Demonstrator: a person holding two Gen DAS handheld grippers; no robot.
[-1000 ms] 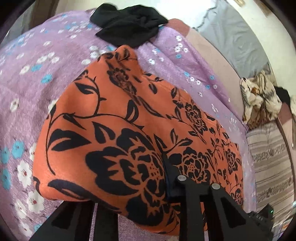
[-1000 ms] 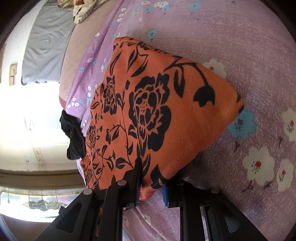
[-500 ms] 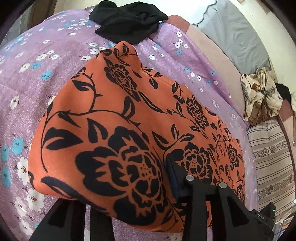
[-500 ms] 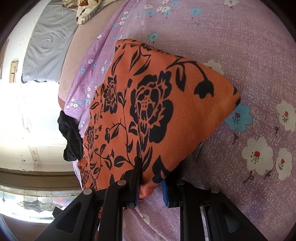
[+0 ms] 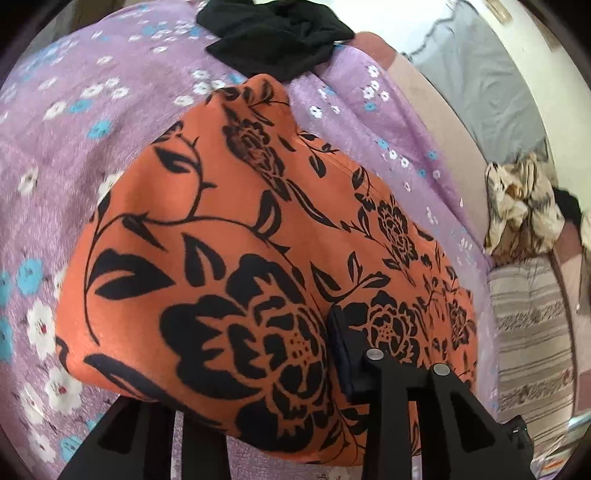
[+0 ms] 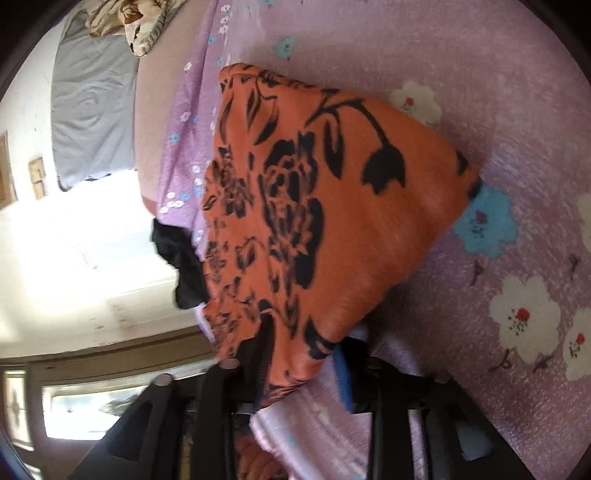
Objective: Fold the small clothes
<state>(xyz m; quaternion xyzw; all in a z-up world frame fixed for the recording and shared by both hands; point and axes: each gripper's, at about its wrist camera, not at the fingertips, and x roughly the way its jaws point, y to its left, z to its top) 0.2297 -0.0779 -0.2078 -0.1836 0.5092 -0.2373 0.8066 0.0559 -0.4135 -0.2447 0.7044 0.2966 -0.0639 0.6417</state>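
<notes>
The orange floral garment (image 5: 236, 258) lies on the purple flowered bedspread (image 5: 92, 122), its near edge lifted off the cover and held from both sides, so the fold appears to be mid-way: the cloth looks already doubled at least once, judging by the thick rounded edge nearest the cameras, and it has not yet been laid flat or set aside. The left gripper (image 5: 255, 417) pinches that near edge, one finger resting on top of the fabric and the other mostly buried beneath it. The right gripper (image 6: 303, 365) clamps the same garment's corner between its two fingers, the cloth bunched in the gap. Beyond the garment, at the far side of the bedspread, a crumpled black garment (image 5: 277, 33) waits, seemingly unfolded, and a brown-and-cream patterned cloth (image 5: 521, 206) sits off to the right of the bedspread. How many layers the orange piece has is hidden underneath; the right wrist view is motion-blurred, and the lower left finger is covered by fabric.
</notes>
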